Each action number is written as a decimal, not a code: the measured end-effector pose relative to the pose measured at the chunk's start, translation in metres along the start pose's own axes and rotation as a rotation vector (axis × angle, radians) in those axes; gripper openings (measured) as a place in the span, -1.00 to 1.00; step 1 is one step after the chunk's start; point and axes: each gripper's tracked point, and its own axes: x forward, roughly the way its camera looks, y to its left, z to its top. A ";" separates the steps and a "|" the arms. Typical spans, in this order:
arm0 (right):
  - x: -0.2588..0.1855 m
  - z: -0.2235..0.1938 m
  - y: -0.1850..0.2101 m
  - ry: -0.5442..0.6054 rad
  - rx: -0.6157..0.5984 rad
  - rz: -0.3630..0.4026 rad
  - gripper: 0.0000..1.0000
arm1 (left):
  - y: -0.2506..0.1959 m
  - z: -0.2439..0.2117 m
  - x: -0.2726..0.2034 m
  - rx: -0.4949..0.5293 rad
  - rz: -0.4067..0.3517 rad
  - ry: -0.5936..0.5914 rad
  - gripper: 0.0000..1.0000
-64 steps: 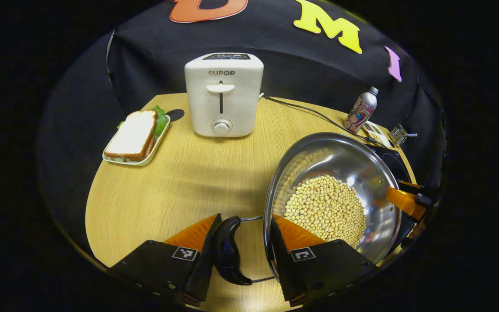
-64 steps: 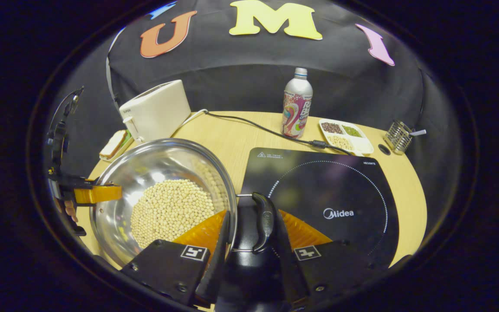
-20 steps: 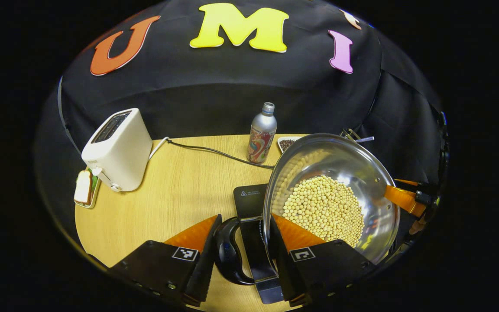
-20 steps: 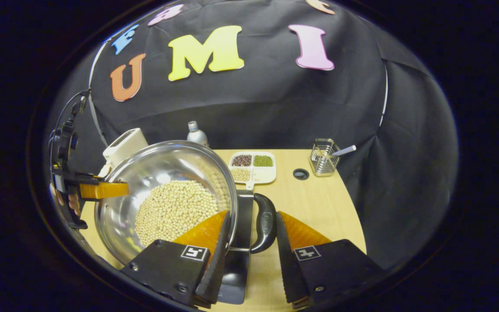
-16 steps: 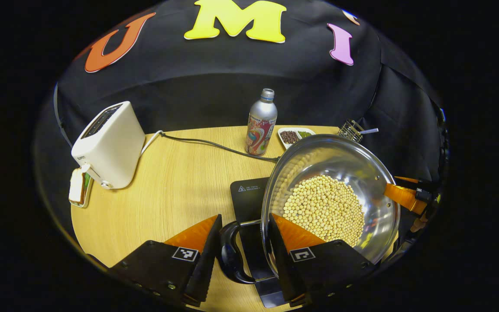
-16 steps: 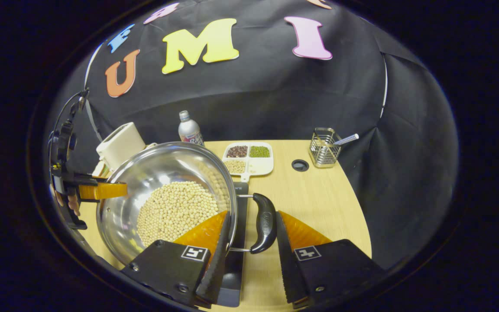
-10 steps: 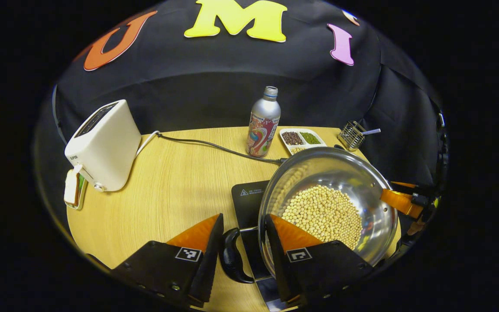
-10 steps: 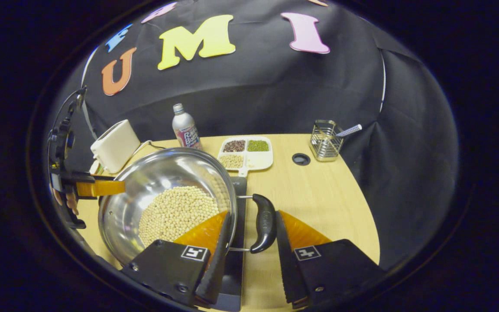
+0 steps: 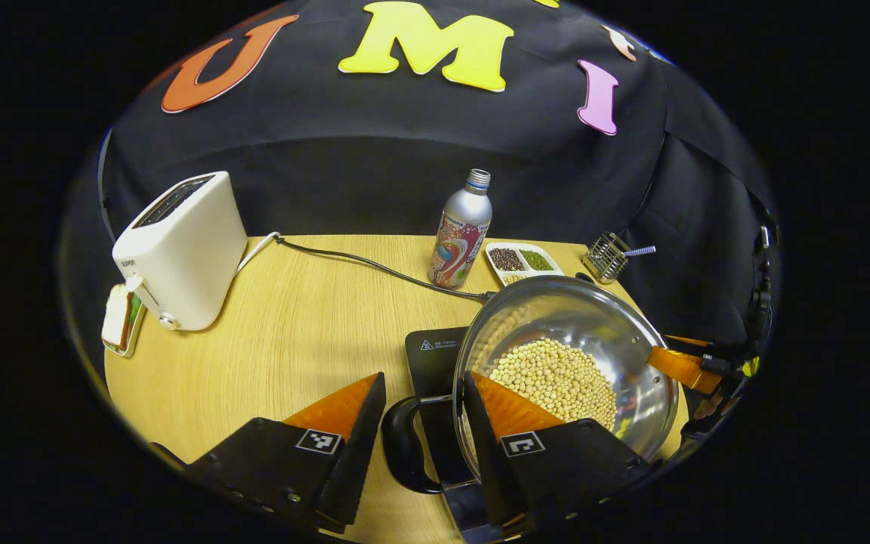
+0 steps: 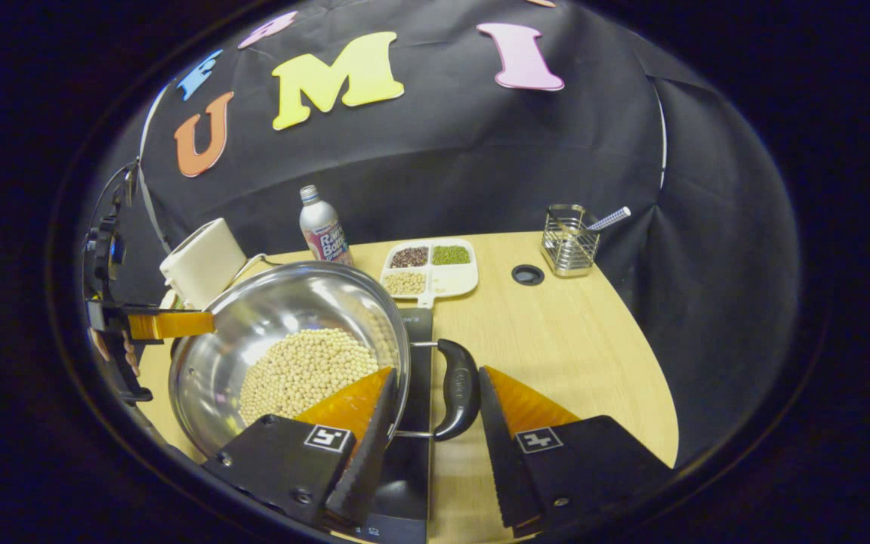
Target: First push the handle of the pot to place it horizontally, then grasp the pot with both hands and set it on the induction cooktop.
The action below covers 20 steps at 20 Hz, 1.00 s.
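Near the front edge of the table (image 9: 291,332), the shiny pot (image 9: 631,355) full of little round beans (image 9: 556,378) sits over the black induction cooktop (image 9: 431,351). I cannot tell if its bottom is touching the cooktop or hanging just above it.

The left gripper (image 9: 424,381) has its two fingers apart, with the pot's left handle (image 9: 399,446) between them. One finger is outside the handle and the other is just inside the rim. The right gripper (image 10: 436,372) is the same on the other side: the right handle (image 10: 461,389) is between its fingers, and one finger is inside the pot beside the beans. I cannot tell if the fingers are squeezing hard or only sitting close.

I think the job is nearly done, and the step now is to set the pot down softly.

- Keep both sides at the same height, so the beans do not slide or spill.
- Go down slowly and straight.
- Put the pot in the middle of the cooktop, not hanging off its edge.
- Let go only when the pot sits flat, and open both grippers together.
- Pull them out sideways, so they do not bump the handles.
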 end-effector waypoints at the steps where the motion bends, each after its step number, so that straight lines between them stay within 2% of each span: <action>1: -0.001 0.002 -0.001 -0.034 0.001 0.016 0.39 | 0.003 -0.003 -0.001 -0.007 0.002 -0.007 0.24; 2: -0.004 0.003 -0.002 -0.066 0.019 0.030 0.34 | 0.010 -0.003 -0.007 -0.008 0.030 -0.026 0.29; 3: -0.007 0.002 -0.005 -0.091 0.044 0.038 0.40 | 0.013 -0.003 -0.010 -0.010 0.042 -0.048 0.69; 4: -0.011 0.003 -0.009 -0.119 0.069 0.045 0.47 | 0.011 -0.004 -0.015 -0.014 0.044 -0.074 0.75; 5: -0.017 0.005 -0.009 -0.144 0.085 0.058 0.63 | 0.012 -0.004 -0.021 -0.015 0.050 -0.103 0.79; 6: -0.023 0.005 -0.012 -0.162 0.090 0.057 0.70 | 0.013 -0.003 -0.029 -0.009 0.061 -0.132 0.81; 8: -0.038 0.011 -0.013 -0.208 0.088 0.067 0.70 | 0.016 -0.001 -0.044 0.006 0.081 -0.194 0.84; 11: -0.062 0.016 -0.016 -0.276 0.070 0.062 0.84 | 0.007 0.000 -0.072 0.013 0.092 -0.272 0.89; 13: -0.075 0.019 -0.015 -0.310 0.056 0.065 0.87 | 0.003 -0.002 -0.088 0.000 0.103 -0.313 0.92; 17: -0.110 0.016 -0.013 -0.362 0.036 0.064 0.92 | 0.007 -0.010 -0.123 -0.013 0.182 -0.400 0.91; 20: -0.133 0.010 -0.011 -0.383 0.038 0.065 0.94 | -0.003 -0.014 -0.151 -0.003 0.205 -0.473 0.92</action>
